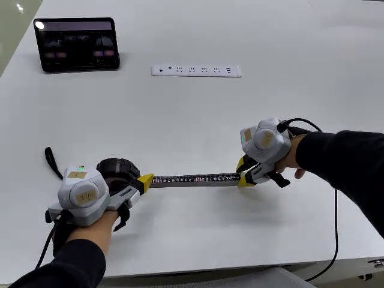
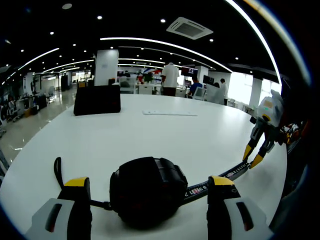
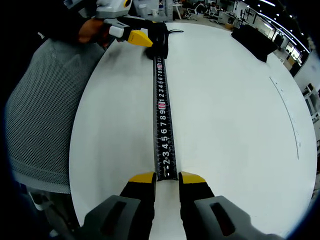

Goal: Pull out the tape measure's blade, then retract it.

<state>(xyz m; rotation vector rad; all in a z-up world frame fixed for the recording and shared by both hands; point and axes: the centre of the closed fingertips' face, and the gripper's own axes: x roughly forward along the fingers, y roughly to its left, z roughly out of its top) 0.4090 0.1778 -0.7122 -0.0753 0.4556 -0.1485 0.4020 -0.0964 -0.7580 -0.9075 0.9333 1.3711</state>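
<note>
Black tape measure [image 1: 117, 170] inside left gripper [image 2: 148, 182], contact unclear | right gripper [image 3: 167, 178] pinches extended blade [image 3: 162, 110]

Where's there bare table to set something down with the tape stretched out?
Widest bare patch: between the power strip and the blade. A narrower band lies between blade and near edge. Crowded: the line from left gripper and case to right gripper; the tablet takes the far-left corner.

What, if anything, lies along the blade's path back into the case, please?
Nothing visible: the blade runs over bare table from the right gripper to the case between the left gripper's jaws.
</note>
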